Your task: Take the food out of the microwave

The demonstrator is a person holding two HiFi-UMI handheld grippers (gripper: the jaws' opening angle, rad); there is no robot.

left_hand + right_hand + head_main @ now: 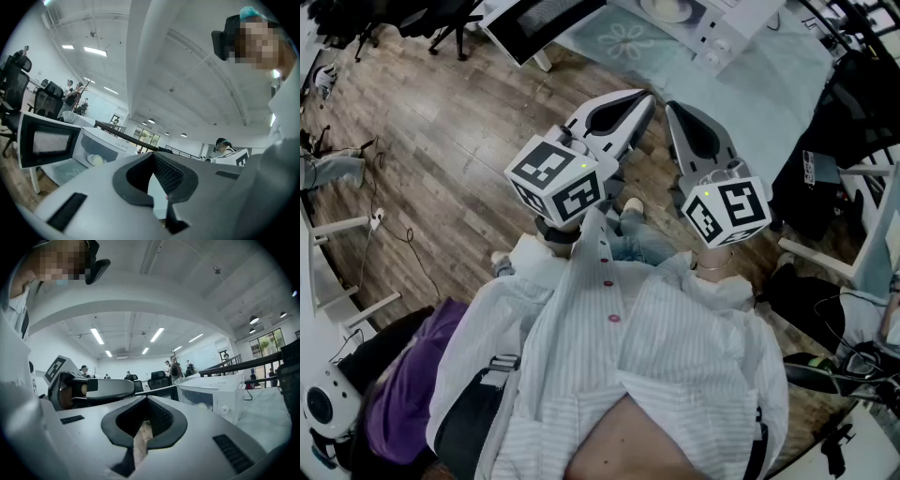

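Observation:
A white microwave (705,21) stands on a table with a pale cloth (750,89), its door (534,28) swung open to the left. Inside it a pale round piece of food (96,160) lies on a plate; the right gripper view shows the food (202,405) behind the microwave (213,397) front. My left gripper (643,97) and right gripper (673,109) are held side by side at chest height, level, pointing at the table and well short of the microwave. Both are shut with nothing between the fingers, as the left gripper (152,154) and right gripper (147,400) views show.
Wood floor lies between me and the table. Office chairs (441,23) stand at the back left, and a cable (403,234) trails on the floor at left. A purple cloth (408,384) lies beside me. White furniture legs (848,267) and dark gear sit at right. People stand far off in the room.

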